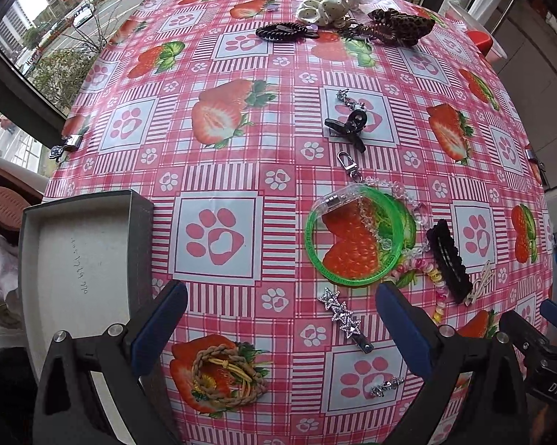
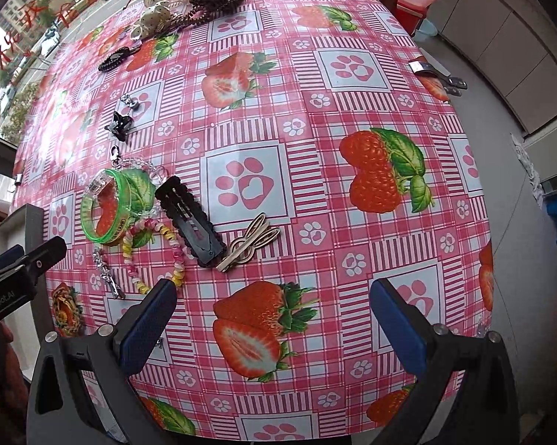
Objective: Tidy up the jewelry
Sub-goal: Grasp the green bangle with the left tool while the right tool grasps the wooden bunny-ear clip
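Jewelry and hair pieces lie scattered over a glossy pink checked tablecloth (image 1: 241,170) printed with strawberries and paw prints. Only the left wrist view shows the inside of the shallow grey tray (image 1: 81,256) at the table's left edge, its pale floor bare; the right wrist view catches just a corner of it. The left view alone gives a clear look at the braided rope bracelet (image 1: 226,378) with yellow cord, lying between the left gripper (image 1: 282,330) fingers, and the small silver charm (image 1: 386,385) near it. The star-studded silver clip (image 1: 343,319) sits just beside the translucent green bangle (image 1: 352,237), across which a clear bead chain (image 1: 374,222) with a metal clasp is draped. The right view shows best the flat black scalloped snap clip (image 2: 189,218), the pale wooden bunny-shaped clip (image 2: 248,241) touching its end, and the pastel coiled hair tie (image 2: 156,252). Farther off are a small black claw clip (image 1: 347,126), a dark spiral hair tie (image 1: 278,31), a cream dotted scrunchie (image 1: 323,7) and a leopard-print bow (image 1: 400,24). Both the left gripper and the right gripper (image 2: 274,322) have their blue-padded jaws spread wide, gripping nothing, hovering over the cloth.
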The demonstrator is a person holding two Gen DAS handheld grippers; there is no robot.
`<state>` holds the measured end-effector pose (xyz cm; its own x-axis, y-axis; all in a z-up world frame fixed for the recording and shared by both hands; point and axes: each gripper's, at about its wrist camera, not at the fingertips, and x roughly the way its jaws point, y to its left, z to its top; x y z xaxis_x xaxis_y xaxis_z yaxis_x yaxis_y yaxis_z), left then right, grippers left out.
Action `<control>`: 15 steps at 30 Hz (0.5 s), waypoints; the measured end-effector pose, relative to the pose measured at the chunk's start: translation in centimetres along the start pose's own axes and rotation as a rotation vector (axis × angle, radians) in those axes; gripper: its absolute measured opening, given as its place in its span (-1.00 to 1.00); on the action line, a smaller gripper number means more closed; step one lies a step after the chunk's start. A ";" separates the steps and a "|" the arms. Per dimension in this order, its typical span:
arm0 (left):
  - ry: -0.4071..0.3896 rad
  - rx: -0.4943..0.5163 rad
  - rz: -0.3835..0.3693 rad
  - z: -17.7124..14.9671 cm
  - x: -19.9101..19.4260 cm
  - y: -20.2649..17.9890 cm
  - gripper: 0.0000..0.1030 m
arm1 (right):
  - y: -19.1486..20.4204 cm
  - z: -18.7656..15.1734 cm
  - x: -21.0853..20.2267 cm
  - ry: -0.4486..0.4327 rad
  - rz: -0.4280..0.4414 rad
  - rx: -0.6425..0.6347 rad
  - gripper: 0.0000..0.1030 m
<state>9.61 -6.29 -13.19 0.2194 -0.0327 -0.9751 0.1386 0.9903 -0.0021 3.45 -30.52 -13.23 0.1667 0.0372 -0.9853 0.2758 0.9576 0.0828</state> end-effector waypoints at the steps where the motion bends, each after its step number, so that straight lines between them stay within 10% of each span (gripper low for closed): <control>1: 0.005 -0.003 -0.001 0.3 0.6 0.0 0.90 | 0.0 0.0 0.4 0.003 0.003 0.003 0.99; 15: 0.012 -0.032 0.001 1.9 4.9 -0.7 0.51 | 2.0 0.3 3.7 -0.012 -0.003 0.009 0.17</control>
<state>12.47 -7.42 -17.58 0.2080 -0.0308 -0.9776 0.1074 0.9942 -0.0084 4.88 -28.51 -16.70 0.1770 0.0313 -0.9837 0.2846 0.9552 0.0816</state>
